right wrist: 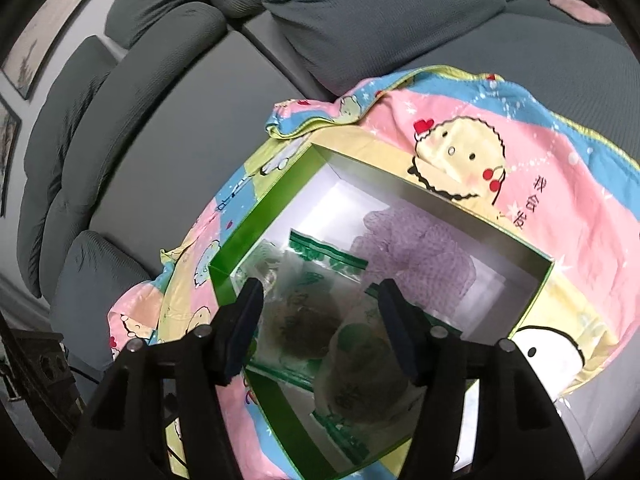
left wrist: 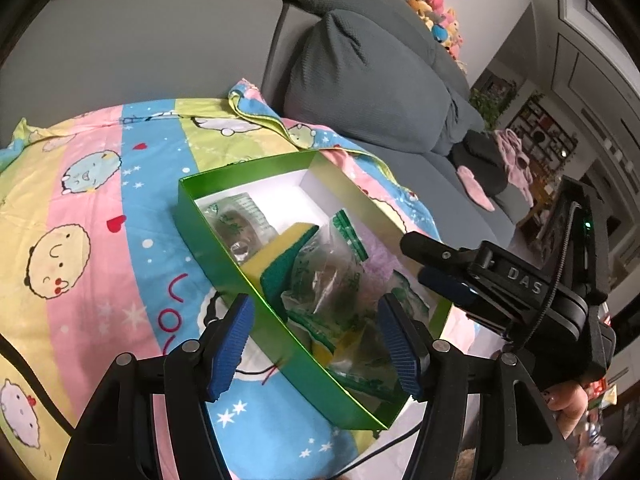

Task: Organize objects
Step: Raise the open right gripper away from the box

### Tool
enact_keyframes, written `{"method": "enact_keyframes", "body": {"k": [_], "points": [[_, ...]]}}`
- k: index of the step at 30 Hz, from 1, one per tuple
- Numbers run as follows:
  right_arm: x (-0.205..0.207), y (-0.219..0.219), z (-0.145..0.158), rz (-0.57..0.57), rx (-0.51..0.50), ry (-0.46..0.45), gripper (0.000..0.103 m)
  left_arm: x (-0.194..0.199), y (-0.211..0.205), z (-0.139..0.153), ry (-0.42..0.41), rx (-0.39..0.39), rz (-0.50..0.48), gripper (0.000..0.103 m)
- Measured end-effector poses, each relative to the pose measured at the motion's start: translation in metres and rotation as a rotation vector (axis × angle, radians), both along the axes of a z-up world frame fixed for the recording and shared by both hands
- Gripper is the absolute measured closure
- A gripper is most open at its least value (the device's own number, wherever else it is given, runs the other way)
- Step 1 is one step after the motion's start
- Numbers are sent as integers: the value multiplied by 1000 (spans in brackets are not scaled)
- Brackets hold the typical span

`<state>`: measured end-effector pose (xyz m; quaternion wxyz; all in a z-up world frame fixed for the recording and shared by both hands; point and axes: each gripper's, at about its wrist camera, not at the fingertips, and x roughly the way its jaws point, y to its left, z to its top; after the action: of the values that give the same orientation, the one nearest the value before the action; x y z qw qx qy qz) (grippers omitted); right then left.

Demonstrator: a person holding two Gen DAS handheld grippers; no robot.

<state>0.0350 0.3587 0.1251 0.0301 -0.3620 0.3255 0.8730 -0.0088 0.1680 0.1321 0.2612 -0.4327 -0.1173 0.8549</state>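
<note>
A green box [left wrist: 208, 252] with a white inside lies on a colourful cartoon sheet [left wrist: 100, 184]. In it are clear bags of dried leaves [left wrist: 332, 280], a yellow-and-green sponge [left wrist: 280, 264] and a lilac cloth [left wrist: 380, 264]. My left gripper [left wrist: 320, 344] is open, its jaws straddling the box's near wall. My right gripper [left wrist: 432, 264] reaches over the box's right side; in its own view [right wrist: 320, 328] it is open above a bag [right wrist: 304, 312] and the lilac cloth [right wrist: 416, 240], holding nothing.
The sheet lies on a grey sofa [left wrist: 360, 80] with cushions behind. Plush toys [left wrist: 436, 12] sit on the far backrest. A pink cloth [left wrist: 476, 188] lies on the sofa at the right. A cable [left wrist: 400, 440] runs under the box's near corner.
</note>
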Motion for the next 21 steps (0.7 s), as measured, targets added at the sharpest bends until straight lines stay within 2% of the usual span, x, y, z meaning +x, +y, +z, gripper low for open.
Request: {"method": "enact_keyframes", "body": {"k": [5,10,11,12,13,14,17,21], "points": [[8,-3,11,-2,36,25,31,8,0,7,26,4,-6,38],[12,-4,15,-10,28,23,30,15,2,13,44,-3,-10,38],[14,-6,16,-10,37,22,30,16,2,14,46,-6,-12,35],[14,-7,18,-10,53,21,30,17,2,14,47,-4,-14,23],[15,-9,19,-12,76,19,30,20,1,16,56,8,-11,20],[17,-11,22,-17,99,18,29,22,1,17,66,19,-11,20],[23,-14,28,-17,130,33,17,25,-1,21,78,36,-14,20],[30,-16,35,-16,141,49,17,29,-3,22,87,32,-8,20]]}}
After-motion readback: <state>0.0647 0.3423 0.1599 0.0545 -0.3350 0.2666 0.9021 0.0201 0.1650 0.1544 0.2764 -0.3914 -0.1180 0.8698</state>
